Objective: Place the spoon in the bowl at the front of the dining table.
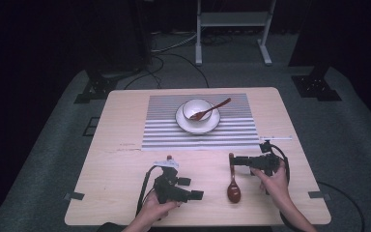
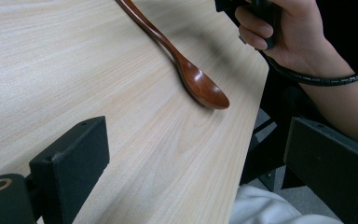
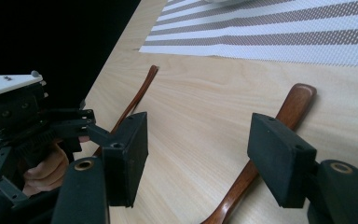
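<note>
1. Near the table's (image 1: 125,193) front edge, the left gripper (image 1: 197,187) is held parted and empty, seemingly waiting.
2. Just beyond, the right gripper (image 1: 232,161) is spread wide about the wooden spoon's (image 1: 233,186) handle, not yet clamped.
3. Farther off, another spoon (image 1: 209,110) is rested in the bowl (image 1: 196,109) on the striped mat (image 1: 164,133).

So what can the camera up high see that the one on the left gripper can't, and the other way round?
From up high: a white bowl with a spoon in it, on a plate, on the striped mat, plus the left gripper and right gripper whole. From the left gripper: its black jaws wide apart, and white cloth past the table. Shared: the brown spoon on the table and the right hand.
</note>
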`<control>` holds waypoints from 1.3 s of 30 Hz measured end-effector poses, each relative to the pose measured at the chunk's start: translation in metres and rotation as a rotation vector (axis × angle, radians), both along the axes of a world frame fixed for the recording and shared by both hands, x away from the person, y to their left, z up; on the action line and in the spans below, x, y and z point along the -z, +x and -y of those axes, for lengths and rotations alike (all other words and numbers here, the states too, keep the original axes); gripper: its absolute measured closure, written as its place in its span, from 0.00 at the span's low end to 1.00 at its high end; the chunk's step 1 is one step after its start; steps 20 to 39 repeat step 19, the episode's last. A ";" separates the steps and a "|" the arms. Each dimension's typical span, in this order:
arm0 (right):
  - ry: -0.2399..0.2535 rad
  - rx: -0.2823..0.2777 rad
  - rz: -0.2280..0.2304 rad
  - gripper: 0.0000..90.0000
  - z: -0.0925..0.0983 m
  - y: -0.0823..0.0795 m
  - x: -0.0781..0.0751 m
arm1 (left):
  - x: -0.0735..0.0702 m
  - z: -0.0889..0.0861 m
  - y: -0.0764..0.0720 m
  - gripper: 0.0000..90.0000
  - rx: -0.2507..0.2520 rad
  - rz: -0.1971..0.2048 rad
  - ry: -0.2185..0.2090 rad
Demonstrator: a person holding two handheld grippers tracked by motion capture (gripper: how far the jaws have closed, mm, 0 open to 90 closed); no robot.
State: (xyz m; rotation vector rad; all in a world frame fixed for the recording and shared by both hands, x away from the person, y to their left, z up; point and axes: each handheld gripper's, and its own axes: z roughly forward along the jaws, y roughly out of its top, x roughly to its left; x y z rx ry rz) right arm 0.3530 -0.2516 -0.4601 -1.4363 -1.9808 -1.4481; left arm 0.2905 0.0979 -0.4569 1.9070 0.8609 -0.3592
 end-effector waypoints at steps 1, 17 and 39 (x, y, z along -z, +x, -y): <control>0.000 -0.002 0.002 0.41 0.000 -0.001 0.001 | 0.000 0.000 0.000 0.06 0.000 0.001 0.000; 0.010 -0.003 0.048 0.40 0.002 -0.019 0.011 | -0.001 -0.001 0.001 0.06 -0.011 0.008 -0.001; 0.022 0.000 0.048 0.40 0.003 -0.019 0.011 | -0.001 -0.001 0.001 0.06 -0.013 0.007 -0.002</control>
